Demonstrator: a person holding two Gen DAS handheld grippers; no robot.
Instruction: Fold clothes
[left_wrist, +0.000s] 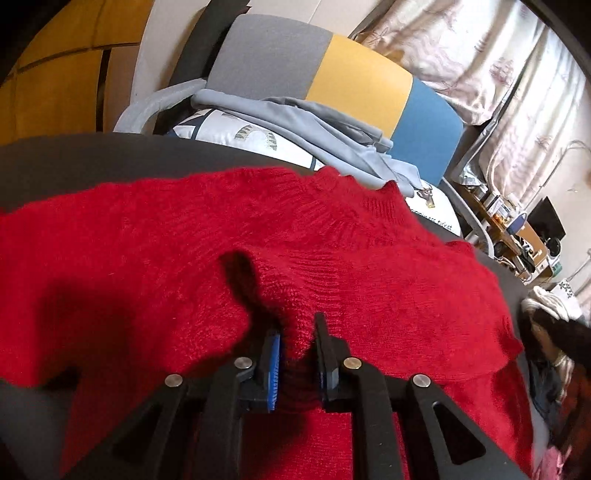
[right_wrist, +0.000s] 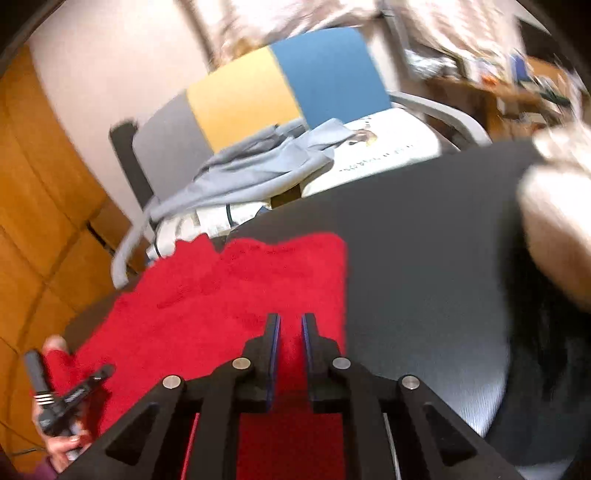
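A red knitted sweater lies spread on a dark table. My left gripper is shut on a bunched fold of it, and the cloth rises in a ridge between the blue pads. In the blurred right wrist view, the sweater covers the table's left part. My right gripper is over the sweater's right edge, its jaws close together with red cloth filling the narrow gap. At the lower left, a hand holds the other gripper against the red cloth.
Behind the table stands a chair with a grey, yellow and blue back. A grey garment is draped over a white printed cushion. Other clothes are piled at the table's right. Bare dark tabletop lies right of the sweater.
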